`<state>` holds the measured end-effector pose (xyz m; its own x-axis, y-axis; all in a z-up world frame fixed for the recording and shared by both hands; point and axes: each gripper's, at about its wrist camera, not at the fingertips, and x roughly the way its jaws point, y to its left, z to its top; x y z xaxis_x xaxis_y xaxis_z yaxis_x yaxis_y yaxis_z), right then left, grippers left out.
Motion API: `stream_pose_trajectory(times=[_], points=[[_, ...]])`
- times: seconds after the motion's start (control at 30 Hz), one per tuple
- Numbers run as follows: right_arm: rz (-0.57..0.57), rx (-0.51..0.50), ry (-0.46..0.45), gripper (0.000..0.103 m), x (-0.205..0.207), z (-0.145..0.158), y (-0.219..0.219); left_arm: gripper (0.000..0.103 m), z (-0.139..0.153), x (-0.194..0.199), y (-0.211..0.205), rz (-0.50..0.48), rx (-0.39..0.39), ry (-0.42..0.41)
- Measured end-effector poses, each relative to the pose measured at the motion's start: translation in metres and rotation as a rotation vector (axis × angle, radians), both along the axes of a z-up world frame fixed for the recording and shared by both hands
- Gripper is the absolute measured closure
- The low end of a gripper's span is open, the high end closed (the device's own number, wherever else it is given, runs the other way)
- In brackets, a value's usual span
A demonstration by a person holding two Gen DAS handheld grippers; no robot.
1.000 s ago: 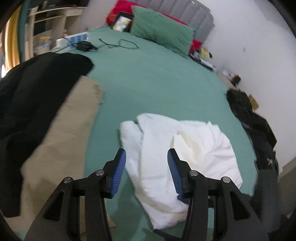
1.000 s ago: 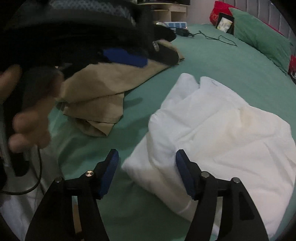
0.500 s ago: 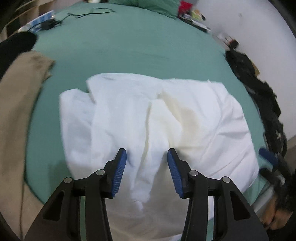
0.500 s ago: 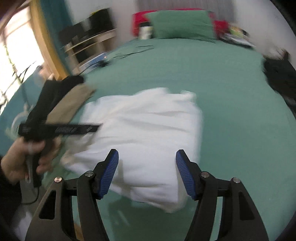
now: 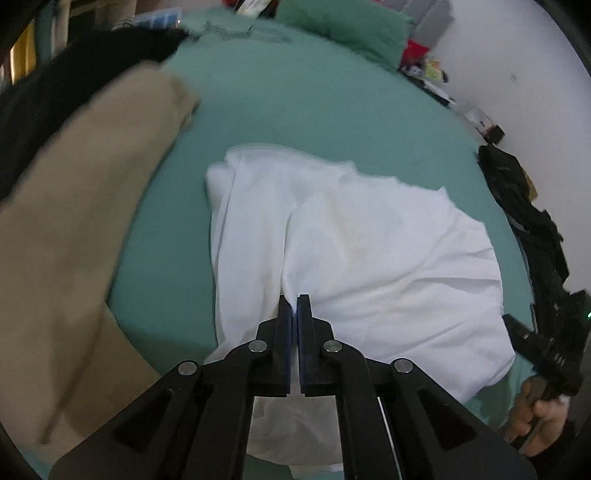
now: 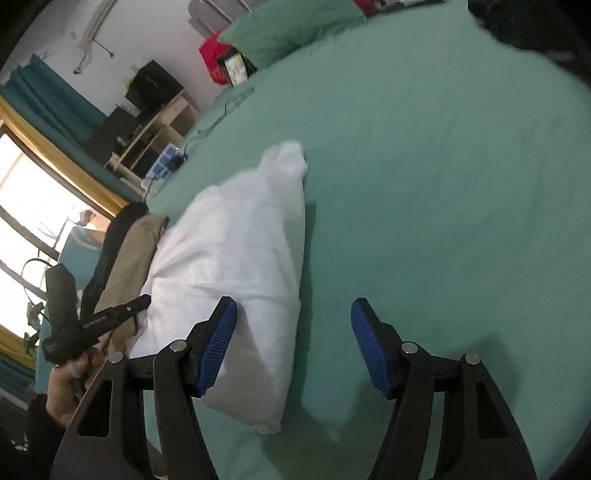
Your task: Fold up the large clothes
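Observation:
A crumpled white garment [image 5: 369, 236] lies on the green bed sheet [image 5: 314, 110]. My left gripper [image 5: 294, 306] points down at its near side, its jaws closing tight on a raised fold of the white cloth. In the right wrist view the left gripper [image 6: 144, 300] shows at the garment's [image 6: 236, 258] far left edge, held by a hand [image 6: 70, 373]. My right gripper [image 6: 293, 314] stands open low over the garment's other side. Its left finger [image 6: 218, 343] overlaps the cloth, its right finger is over bare sheet, and nothing is pinched.
A tan garment [image 5: 74, 221] and a black one [image 5: 55, 85] are heaped left of the white one. Dark clothes [image 5: 524, 206] lie along the bed's right edge. A green pillow [image 5: 343, 26] and cables [image 5: 236, 31] sit at the head. Shelves [image 6: 155, 122] and a window stand beyond.
The left gripper sank onto the white garment and went from open to shut on a fold. The right gripper swung round to the garment's right side and rolled, staying open.

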<state>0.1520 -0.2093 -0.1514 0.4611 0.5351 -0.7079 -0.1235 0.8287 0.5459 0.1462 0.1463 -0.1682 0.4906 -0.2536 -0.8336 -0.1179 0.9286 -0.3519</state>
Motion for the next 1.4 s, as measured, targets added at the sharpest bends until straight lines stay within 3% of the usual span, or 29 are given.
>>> stream_pose_trajectory(times=[0.1,0.2,0.23,0.27,0.3,0.37,0.43,0.73,0.87,0.9,0.93,1.0,1.17,1.27,1.4], points=[[0.019,0.052,0.015,0.039,-0.003,-0.007,0.010,0.099,-0.008,-0.003,0.004,0.029,-0.039,0.023],[0.040,0.066,0.019,0.040,-0.008,-0.010,0.019,0.099,-0.009,-0.005,0.001,0.043,-0.026,0.038],[0.052,0.069,0.019,0.049,-0.009,-0.012,0.020,0.099,-0.010,-0.006,-0.001,0.045,-0.022,0.042],[0.065,0.082,0.023,0.069,-0.010,-0.015,0.023,0.099,-0.010,-0.005,-0.005,0.047,-0.017,0.044],[0.073,0.110,0.043,0.070,-0.008,-0.018,0.026,0.099,-0.010,-0.005,-0.006,0.048,-0.011,0.046],[0.060,0.157,0.064,0.084,-0.008,-0.018,0.018,0.099,-0.009,-0.010,-0.012,0.040,-0.002,0.046],[0.052,0.172,0.069,0.085,-0.010,-0.012,0.013,0.099,-0.007,-0.018,-0.018,0.026,-0.012,0.041],[0.093,-0.141,0.009,0.086,-0.046,0.036,-0.005,0.099,0.012,-0.050,-0.060,-0.143,-0.039,0.005],[0.087,-0.277,0.000,0.086,-0.067,0.039,-0.031,0.099,0.018,-0.057,-0.082,-0.199,-0.024,-0.023],[0.085,-0.297,0.003,0.086,-0.070,0.038,-0.035,0.094,0.020,-0.057,-0.085,-0.198,-0.021,-0.030],[0.082,-0.311,0.006,0.085,-0.073,0.037,-0.040,0.090,0.023,-0.057,-0.087,-0.189,-0.016,-0.046],[0.076,-0.324,0.011,0.084,-0.076,0.031,-0.047,0.066,0.028,-0.057,-0.086,-0.156,-0.012,-0.077],[0.061,-0.310,0.010,0.075,-0.077,0.025,-0.054,0.045,0.038,-0.046,-0.068,-0.030,-0.049,-0.139],[0.062,-0.274,0.010,0.070,-0.073,0.031,-0.064,0.043,0.030,-0.037,-0.059,0.022,-0.052,-0.116],[0.035,-0.262,-0.036,0.062,-0.064,0.048,-0.081,0.042,0.025,-0.031,-0.048,0.058,-0.146,-0.131]])
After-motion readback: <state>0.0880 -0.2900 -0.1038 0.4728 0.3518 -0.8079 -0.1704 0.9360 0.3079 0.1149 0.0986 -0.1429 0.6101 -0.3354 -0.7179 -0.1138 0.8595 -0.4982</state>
